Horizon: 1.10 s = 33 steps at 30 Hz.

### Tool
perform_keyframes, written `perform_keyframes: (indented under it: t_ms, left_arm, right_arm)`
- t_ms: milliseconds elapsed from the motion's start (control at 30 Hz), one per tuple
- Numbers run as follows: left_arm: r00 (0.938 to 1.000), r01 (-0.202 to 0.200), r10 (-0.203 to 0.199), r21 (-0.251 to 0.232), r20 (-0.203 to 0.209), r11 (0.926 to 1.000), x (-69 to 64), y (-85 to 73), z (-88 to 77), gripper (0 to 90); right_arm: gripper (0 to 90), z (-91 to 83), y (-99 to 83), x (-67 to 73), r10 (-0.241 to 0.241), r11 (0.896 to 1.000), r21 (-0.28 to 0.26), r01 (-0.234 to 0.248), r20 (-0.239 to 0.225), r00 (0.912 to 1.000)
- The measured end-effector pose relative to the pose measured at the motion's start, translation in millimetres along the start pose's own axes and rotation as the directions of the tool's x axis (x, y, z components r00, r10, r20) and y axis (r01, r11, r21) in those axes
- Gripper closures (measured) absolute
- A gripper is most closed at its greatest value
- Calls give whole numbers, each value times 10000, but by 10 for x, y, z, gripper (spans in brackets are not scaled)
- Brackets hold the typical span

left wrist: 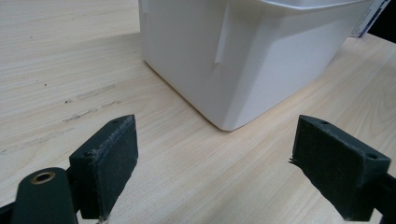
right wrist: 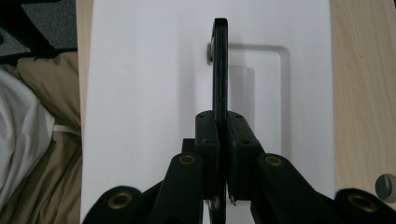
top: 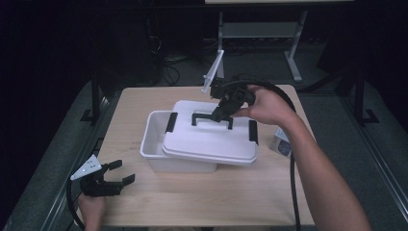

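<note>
A white plastic box (top: 153,139) stands mid-table, and its white lid (top: 211,142) lies askew over it, shifted right so the box's left part is uncovered. The lid carries a black handle (top: 198,117) and black side clips. My right gripper (top: 222,113) is shut on that handle; in the right gripper view the jaws (right wrist: 224,122) press both sides of the thin black handle (right wrist: 220,60) above the lid (right wrist: 149,93). My left gripper (top: 122,172) rests open near the table's front left corner, with nothing between its jaws (left wrist: 212,140), facing the box's corner (left wrist: 243,56).
A small blue and white carton (top: 281,142) stands right of the box, under my right forearm. The wooden table (top: 240,192) has bare room in front of the box. Another table's metal legs (top: 293,57) stand behind.
</note>
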State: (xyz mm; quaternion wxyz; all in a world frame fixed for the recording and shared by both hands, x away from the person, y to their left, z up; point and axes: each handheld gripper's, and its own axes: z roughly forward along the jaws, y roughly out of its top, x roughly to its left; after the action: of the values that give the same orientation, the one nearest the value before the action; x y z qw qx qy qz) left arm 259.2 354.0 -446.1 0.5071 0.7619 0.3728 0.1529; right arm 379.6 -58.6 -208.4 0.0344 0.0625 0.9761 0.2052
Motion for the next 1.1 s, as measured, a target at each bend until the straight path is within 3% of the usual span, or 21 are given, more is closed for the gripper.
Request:
perform_keyframes:
  t_ms: [567,1100]
  left_arm:
    - [10000,2,-1,-37,39,10000,-2,-4,-1,134]
    - [10000,38,-38,24,6,10000,-13,-8,10,134]
  right_arm:
    - [846,-276,-700,211,689,9976,-112,-685,353,9970]
    - [846,-402,-1272,382,1526,9883,-34,-1527,577,9866]
